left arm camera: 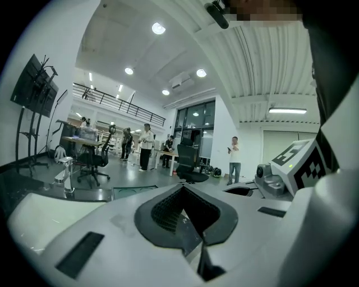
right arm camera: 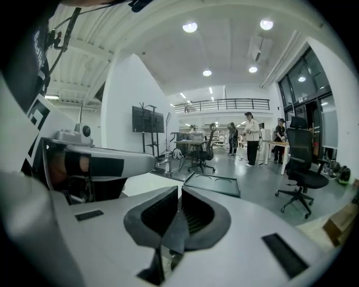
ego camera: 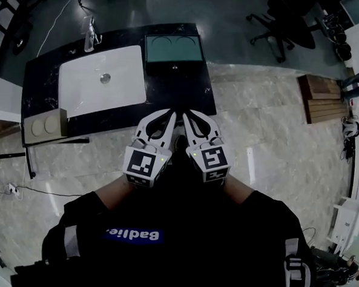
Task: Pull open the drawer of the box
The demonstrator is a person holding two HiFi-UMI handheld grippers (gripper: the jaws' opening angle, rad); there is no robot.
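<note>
The box point(ego camera: 174, 49) is dark with a green-tinted top and stands at the right end of the black table point(ego camera: 36, 82). A small knob point(ego camera: 175, 67) shows on its front face, and the drawer looks closed. My left gripper point(ego camera: 170, 117) and right gripper point(ego camera: 186, 116) are held side by side close to my body, short of the table's near edge and apart from the box. Both are shut with nothing between the jaws. The left gripper point(left arm camera: 182, 210) and right gripper point(right arm camera: 179, 213) point level into the room, and the box top point(right arm camera: 216, 184) shows beyond the right jaws.
A white mat point(ego camera: 101, 81) covers the table's middle, with a clear bottle point(ego camera: 88, 33) behind it. A wooden block with two discs point(ego camera: 45, 125) sits at the table's left front corner. Office chairs point(ego camera: 281, 24) and a wooden bench point(ego camera: 322, 98) stand to the right. People point(left arm camera: 146, 147) stand far off.
</note>
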